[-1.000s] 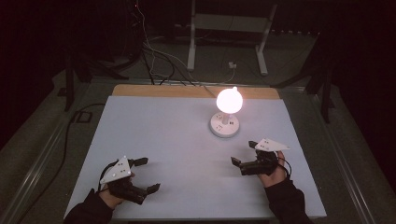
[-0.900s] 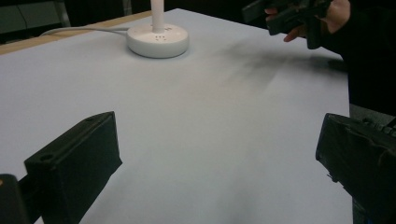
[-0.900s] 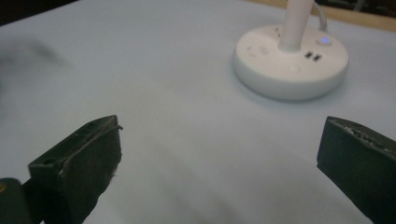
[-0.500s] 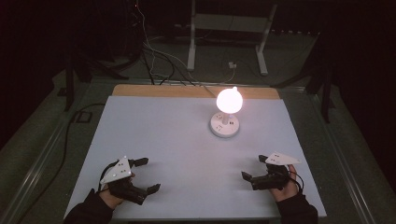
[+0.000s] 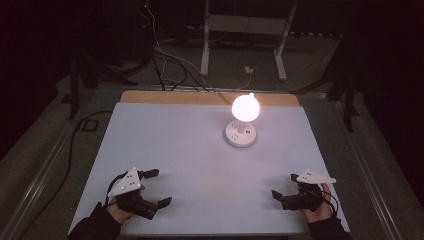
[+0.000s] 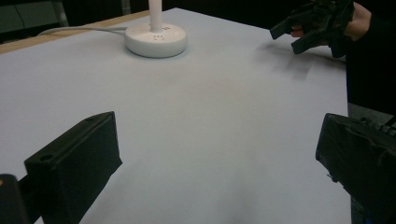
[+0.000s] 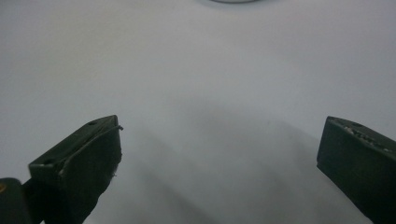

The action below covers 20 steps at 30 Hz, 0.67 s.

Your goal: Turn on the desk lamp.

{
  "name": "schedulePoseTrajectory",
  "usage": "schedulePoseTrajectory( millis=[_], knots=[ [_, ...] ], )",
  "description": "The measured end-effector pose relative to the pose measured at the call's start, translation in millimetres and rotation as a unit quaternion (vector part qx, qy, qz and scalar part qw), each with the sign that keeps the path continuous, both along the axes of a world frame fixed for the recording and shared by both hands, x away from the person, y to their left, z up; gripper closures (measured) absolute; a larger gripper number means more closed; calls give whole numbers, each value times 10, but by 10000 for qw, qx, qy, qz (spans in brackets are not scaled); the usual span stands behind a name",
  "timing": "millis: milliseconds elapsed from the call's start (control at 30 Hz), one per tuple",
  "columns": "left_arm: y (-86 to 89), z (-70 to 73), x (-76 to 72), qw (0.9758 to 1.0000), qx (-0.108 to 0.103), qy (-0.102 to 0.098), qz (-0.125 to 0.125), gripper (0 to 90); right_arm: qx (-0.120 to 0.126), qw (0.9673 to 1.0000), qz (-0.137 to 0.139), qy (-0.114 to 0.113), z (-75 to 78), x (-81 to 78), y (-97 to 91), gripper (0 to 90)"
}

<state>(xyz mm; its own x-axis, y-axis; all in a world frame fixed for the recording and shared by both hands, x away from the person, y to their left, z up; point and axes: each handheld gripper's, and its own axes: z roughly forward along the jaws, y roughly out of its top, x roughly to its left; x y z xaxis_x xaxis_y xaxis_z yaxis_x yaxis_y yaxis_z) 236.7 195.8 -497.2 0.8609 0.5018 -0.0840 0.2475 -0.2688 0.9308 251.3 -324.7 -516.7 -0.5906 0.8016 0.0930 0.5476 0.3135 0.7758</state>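
Comparing the high view across the last second: the right tool (image 5: pixel 286 192) has drawn back from mid-counter toward the near right corner, while the left tool (image 5: pixel 157 187) sits where it was at the near left.
High view, lamp: the lit bulb (image 5: pixel 245 107) glows on its round white base (image 5: pixel 240 134), right of centre toward the far edge of the counter (image 5: pixel 165 135), unmoved and well apart from both tools.
High view, left tool: jaws wide, holding nothing, pointing right and a little far.
High view, right tool: jaws apart and empty, pointing left, with the hand (image 5: pixel 314 206) low at the counter's near edge.
Left gripper view, own jaws: spread wide with bare counter (image 6: pixel 201 130) between them.
Left gripper view, lamp: the base (image 6: pixel 155 39) and its stem stand far ahead; a cable runs off to the far left.
Left gripper view, other tool: the right tool (image 6: pixel 292 37) hovers at the upper right, jaws parted, its shadow on the counter below it.
Right gripper view, own jaws: wide open over plain counter (image 7: pixel 201 93), nothing gripped.
Right gripper view, lamp: a sliver of the base (image 7: pixel 232 1) shows at the top edge.
Meaning: with the lamp burning and the right tool pulled away, the work on the lamp looks finished and both hands seem to be settling at rest.
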Motion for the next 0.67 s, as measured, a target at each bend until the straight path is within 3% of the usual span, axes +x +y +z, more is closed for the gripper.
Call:
schedulePoseTrajectory(
  millis=[233, 667],
  knots=[
    [0, -2, 1, 10000, -2, 13, -2, 3, 97, 9998, 164, -35, -2, 26, 47, 0],
    [-3, -4, 6, 10000, -3, 22, -5, 3, 187, 9997, 145, -67, 6, 26, 30, 0]
  ],
)
